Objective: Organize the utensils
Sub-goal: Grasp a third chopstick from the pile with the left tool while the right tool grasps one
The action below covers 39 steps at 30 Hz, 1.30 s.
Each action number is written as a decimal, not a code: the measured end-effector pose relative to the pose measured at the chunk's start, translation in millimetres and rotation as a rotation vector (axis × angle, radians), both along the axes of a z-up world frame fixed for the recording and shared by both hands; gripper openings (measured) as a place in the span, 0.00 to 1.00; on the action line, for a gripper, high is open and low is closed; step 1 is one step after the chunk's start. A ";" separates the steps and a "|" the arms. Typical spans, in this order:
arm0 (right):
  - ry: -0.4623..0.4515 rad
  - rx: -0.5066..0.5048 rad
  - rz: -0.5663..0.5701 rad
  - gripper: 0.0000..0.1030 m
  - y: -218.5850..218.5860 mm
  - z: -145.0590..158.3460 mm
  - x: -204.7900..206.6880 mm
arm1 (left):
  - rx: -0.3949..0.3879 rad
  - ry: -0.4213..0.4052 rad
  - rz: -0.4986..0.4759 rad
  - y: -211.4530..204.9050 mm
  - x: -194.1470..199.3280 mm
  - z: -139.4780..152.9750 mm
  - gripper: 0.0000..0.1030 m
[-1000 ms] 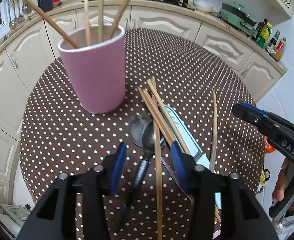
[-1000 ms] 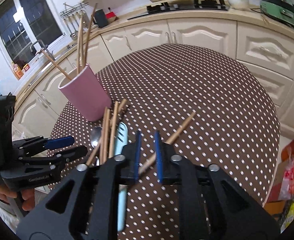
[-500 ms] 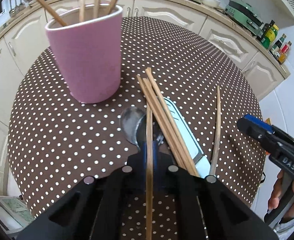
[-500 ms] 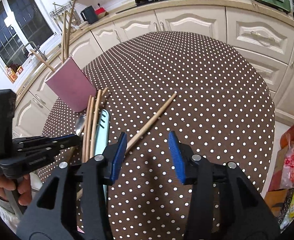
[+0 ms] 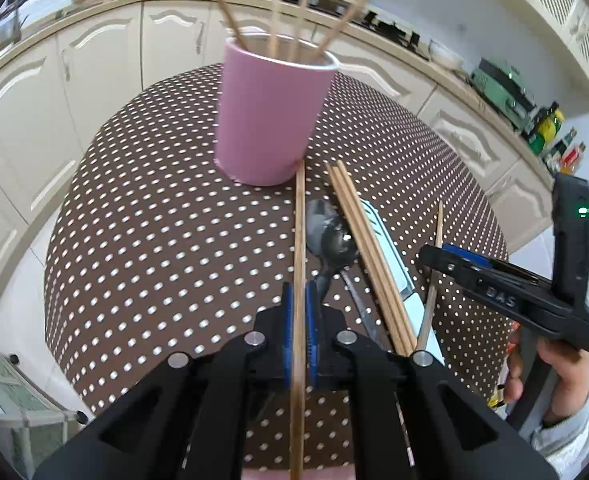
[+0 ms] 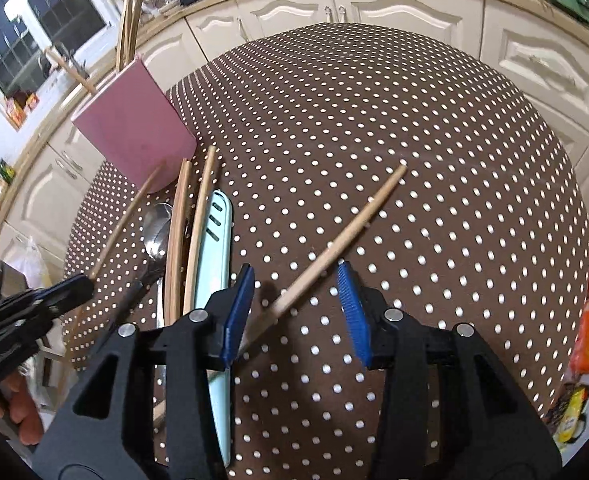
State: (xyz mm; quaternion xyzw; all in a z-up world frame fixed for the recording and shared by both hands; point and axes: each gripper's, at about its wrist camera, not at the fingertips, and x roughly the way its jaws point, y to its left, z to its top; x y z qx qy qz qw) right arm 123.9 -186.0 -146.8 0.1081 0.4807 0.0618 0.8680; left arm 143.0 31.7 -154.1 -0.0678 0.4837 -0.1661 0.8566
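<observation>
Left wrist view: the left gripper (image 5: 299, 322), angled steeply down, clamps a slim wooden chopstick (image 5: 299, 240) reaching toward the smooth pink cup (image 5: 268, 120). The right gripper (image 6: 294, 312), jaws apart, straddles another round chopstick (image 6: 346, 236) lying on the dotted tablecloth (image 6: 434, 160).

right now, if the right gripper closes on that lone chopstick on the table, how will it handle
The lone chopstick looks thin, straight and wooden, so probably stiff and very light. It seems round, so a nudge may roll it across the tablecloth. It lies slantwise between the open right gripper pads, so it may pivot as they close.
</observation>
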 end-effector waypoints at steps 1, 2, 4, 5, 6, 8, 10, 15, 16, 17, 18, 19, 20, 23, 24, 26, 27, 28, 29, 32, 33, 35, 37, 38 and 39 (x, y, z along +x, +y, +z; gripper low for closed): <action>0.003 -0.019 0.011 0.32 3.9 0.2 2.9 | -0.006 -0.005 0.011 5.8 -2.1 0.5 0.06; 0.006 -0.033 0.019 0.28 7.6 0.4 5.9 | -0.015 -0.008 0.022 10.8 -4.0 1.4 0.06; 0.007 -0.054 0.034 0.24 13.8 0.1 10.5 | -0.030 -0.011 0.035 20.1 -8.0 2.3 0.06; 0.007 -0.063 0.043 0.20 18.1 0.4 12.9 | -0.031 -0.008 0.041 23.6 -10.3 0.8 0.06; 0.008 -0.060 0.055 0.18 19.7 0.8 14.6 | -0.032 -0.002 0.041 26.3 -13.0 -2.0 0.06; 0.015 -0.066 0.082 0.08 23.9 -1.5 16.4 | -0.037 0.006 0.054 34.6 -19.2 -7.6 0.06; 0.016 -0.076 0.102 0.06 30.3 -0.4 22.3 | -0.037 0.021 0.057 37.4 -18.7 -13.1 0.06; 0.017 -0.085 0.124 0.06 35.5 2.9 24.9 | -0.013 0.076 0.084 44.9 -7.4 -24.9 0.06; 0.019 -0.088 0.129 0.06 34.4 4.0 25.4 | -0.006 0.080 0.086 44.8 -5.0 -25.4 0.06; 0.022 -0.092 0.133 0.06 35.9 3.9 27.1 | 0.004 0.081 0.087 43.5 -1.4 -25.2 0.06; 0.025 -0.097 0.138 0.06 37.3 4.3 27.8 | 0.008 0.082 0.080 42.3 2.1 -24.3 0.06; 0.026 -0.098 0.140 0.06 38.0 3.9 27.1 | 0.008 0.085 0.074 39.0 7.2 -23.0 0.07; 0.031 -0.101 0.142 0.06 38.7 4.1 28.2 | 0.004 0.090 0.067 38.2 9.8 -21.8 0.07; 0.040 -0.106 0.141 0.07 38.5 1.6 23.5 | -0.002 0.098 0.051 34.4 15.9 -19.1 0.10; 0.042 -0.107 0.143 0.07 38.5 0.7 23.6 | 0.010 0.107 0.035 30.5 18.6 -19.5 0.14; 0.048 -0.110 0.145 0.07 37.9 -0.2 23.7 | 0.042 0.121 0.015 20.6 25.2 -22.5 0.21; 0.051 -0.112 0.147 0.07 38.2 -0.4 23.9 | 0.067 0.128 0.010 16.5 28.9 -25.9 0.21; 0.053 -0.117 0.150 0.07 37.6 -0.6 23.6 | 0.077 0.116 0.010 13.4 30.6 -25.5 0.21; 0.054 -0.122 0.153 0.07 36.2 -1.2 24.1 | 0.085 0.117 0.009 6.3 34.7 -24.4 0.21; 0.056 -0.127 0.157 0.07 37.1 -2.1 27.0 | 0.096 0.115 0.011 -1.5 44.6 -23.4 0.15; 0.053 -0.126 0.157 0.07 37.8 -2.4 27.9 | 0.104 0.109 0.019 -2.4 47.3 -24.0 0.09; 0.045 -0.122 0.158 0.07 38.5 -2.4 28.2 | 0.098 0.101 0.023 -5.6 52.4 -23.0 0.06; 0.030 -0.109 0.153 0.06 36.5 -1.1 27.2 | 0.082 0.078 0.040 -2.9 49.6 -21.4 0.06; 0.022 -0.102 0.148 0.06 33.6 0.3 26.4 | 0.076 0.067 0.047 3.6 47.9 -20.5 0.06; 0.014 -0.095 0.145 0.06 30.0 2.8 24.7 | 0.058 0.056 0.052 5.4 45.1 -18.6 0.06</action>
